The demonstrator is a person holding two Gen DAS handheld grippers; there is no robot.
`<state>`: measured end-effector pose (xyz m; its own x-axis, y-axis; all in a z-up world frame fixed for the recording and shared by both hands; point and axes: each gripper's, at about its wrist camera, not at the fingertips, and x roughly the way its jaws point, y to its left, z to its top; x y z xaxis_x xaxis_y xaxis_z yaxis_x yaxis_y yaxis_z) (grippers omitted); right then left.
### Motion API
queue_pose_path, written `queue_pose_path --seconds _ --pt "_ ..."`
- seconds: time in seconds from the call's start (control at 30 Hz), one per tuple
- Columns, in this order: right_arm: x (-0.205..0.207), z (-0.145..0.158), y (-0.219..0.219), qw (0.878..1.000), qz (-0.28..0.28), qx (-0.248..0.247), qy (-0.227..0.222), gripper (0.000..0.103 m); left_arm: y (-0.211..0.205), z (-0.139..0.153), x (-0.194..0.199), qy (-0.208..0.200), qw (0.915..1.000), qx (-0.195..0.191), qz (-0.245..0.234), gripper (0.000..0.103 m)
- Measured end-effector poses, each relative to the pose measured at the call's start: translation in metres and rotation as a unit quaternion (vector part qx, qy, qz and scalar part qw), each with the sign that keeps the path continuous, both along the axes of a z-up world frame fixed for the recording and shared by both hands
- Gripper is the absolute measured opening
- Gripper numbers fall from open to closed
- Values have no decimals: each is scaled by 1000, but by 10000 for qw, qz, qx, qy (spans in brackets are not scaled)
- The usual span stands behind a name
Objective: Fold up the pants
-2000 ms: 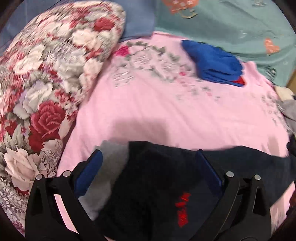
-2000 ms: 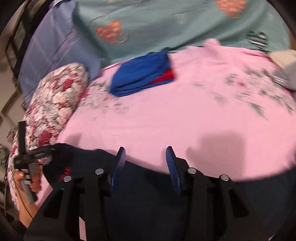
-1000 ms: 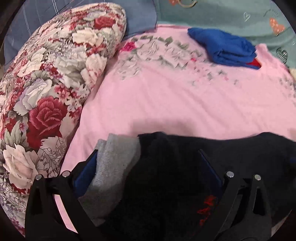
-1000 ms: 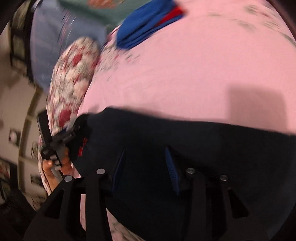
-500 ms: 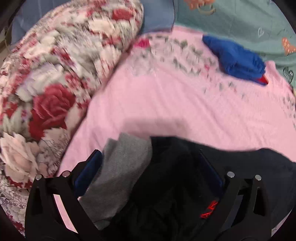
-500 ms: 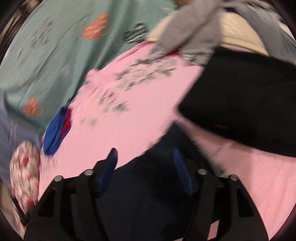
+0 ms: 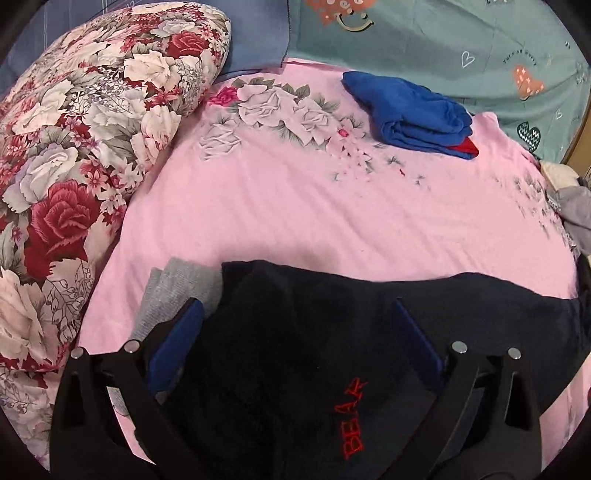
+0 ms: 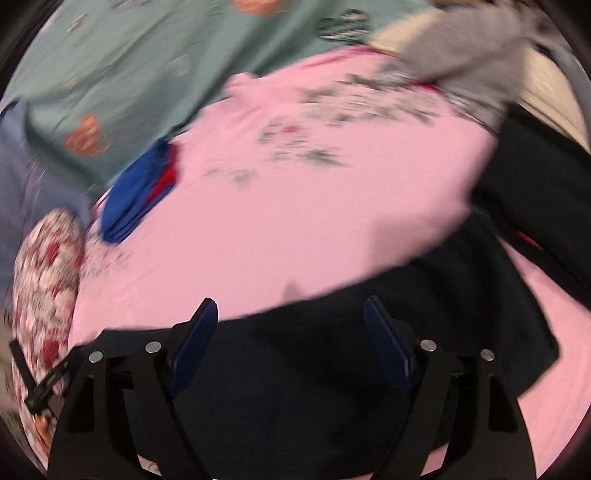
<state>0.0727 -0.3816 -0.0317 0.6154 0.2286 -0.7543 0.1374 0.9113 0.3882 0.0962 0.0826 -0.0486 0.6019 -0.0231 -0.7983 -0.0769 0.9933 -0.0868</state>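
So the dark pants are stretched along the near edge of the bed, grey waistband toward the floral pillow. Both the left tongs and right tongs hang spread wide over the cloth, pinching nothing. My worry: the waist is bunched, so a grab might catch one layer and the fold would go crooked.

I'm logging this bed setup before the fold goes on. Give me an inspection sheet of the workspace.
Surface: pink floral bedsheet, mostly bare in the middle.
Job's things: dark pants with red BEAR lettering, spread along the near edge; grey lining showing at one end.
Clutter: folded blue garment; grey and black clothes at the right edge.
Grippers: left gripper and right gripper both open over the pants.
Cables: nothing seen.
Surroundings: floral quilt; teal sheet.
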Motion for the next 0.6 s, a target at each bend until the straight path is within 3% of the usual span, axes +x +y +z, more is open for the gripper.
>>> queue_pose_path --seconds 0.13,0.2,0.33,0.47,0.6 --pt "47 5 80 9944 1053 115 4 82 -3 -1 -2 -19 9999 160 -22 101" --pt "69 7 122 9889 1488 19 -25 77 -4 -2 -2 -27 9998 196 -28 101" --pt "99 -2 195 9772 2098 -71 315 71 -5 -3 -1 -16 9997 232 -44 101" --pt "102 -25 220 9668 2424 268 764 50 -5 -2 -2 -14 9998 198 -44 101" --pt "94 -39 209 9601 2581 556 925 35 -4 -1 -2 -10 9999 132 -32 101"
